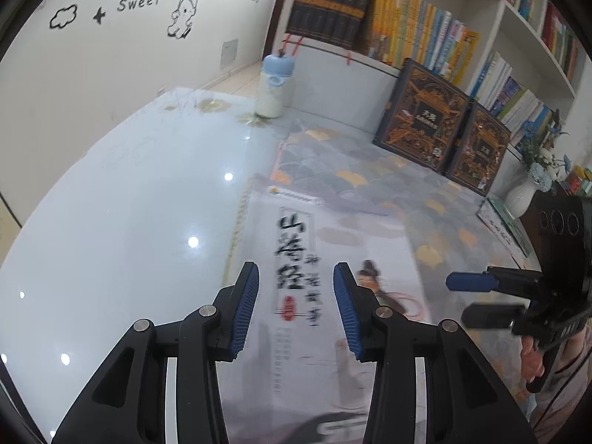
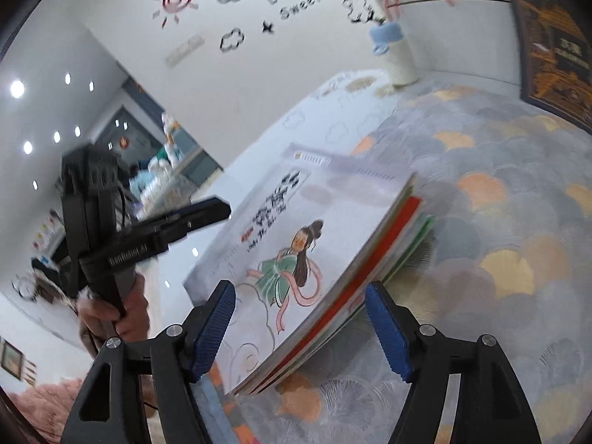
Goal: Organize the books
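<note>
A stack of thin white picture books (image 1: pixel 325 296) lies flat on the patterned mat (image 1: pixel 370 174); the top cover shows black calligraphy and a long-haired figure. My left gripper (image 1: pixel 296 310) is open, hovering over the cover. My right gripper (image 2: pixel 299 325) is open, its blue pads either side of the stack's page edge (image 2: pixel 351 288), not closed on it. The right gripper also shows in the left wrist view (image 1: pixel 477 296), at the stack's right. The left gripper also shows in the right wrist view (image 2: pixel 207 211).
Two dark ornate books (image 1: pixel 421 118) lean upright against a white shelf (image 1: pixel 499 18) filled with books. A blue-capped bottle (image 1: pixel 273 85) stands at the far table corner. A white vase with flowers (image 1: pixel 525 192) and a flat green book (image 1: pixel 503 225) sit at right.
</note>
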`<state>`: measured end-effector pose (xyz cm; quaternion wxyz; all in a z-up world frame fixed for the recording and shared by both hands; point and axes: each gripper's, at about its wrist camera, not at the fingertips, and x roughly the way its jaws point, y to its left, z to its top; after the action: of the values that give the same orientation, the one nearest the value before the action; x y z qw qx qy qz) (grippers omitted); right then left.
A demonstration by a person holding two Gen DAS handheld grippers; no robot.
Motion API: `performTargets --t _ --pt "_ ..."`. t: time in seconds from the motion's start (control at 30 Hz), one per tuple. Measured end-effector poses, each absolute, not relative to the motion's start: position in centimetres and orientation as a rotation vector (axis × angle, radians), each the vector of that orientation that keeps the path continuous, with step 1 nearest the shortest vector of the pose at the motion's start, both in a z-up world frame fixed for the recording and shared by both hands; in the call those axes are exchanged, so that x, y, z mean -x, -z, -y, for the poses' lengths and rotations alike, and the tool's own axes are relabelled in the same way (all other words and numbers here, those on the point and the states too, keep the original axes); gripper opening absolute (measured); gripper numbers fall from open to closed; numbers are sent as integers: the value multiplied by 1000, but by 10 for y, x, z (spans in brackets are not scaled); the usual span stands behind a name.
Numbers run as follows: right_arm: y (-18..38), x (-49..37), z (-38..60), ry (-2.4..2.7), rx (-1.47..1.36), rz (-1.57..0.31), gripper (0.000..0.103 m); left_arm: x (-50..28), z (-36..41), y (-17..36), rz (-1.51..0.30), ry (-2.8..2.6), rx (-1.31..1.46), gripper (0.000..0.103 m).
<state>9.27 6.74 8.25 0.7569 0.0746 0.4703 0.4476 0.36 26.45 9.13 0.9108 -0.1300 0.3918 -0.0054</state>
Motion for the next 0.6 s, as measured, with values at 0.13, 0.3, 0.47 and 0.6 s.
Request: performTargets --t 0.13,0.3,0.47,0.6 --pt "-91 -90 -29 -931 -222 -987 71 -10 -233 -104 -802 49 243 40" --pt "-90 -82 48 -839 -303 -941 71 -24 -173 -118 -806 130 210 40" --pt "-89 -78 133 -719 -361 -895 71 -50 -97 -130 -813 231 188 40" --pt "-89 -80 213 -617 -409 -856 71 -79 -27 -134 -823 310 180 41"
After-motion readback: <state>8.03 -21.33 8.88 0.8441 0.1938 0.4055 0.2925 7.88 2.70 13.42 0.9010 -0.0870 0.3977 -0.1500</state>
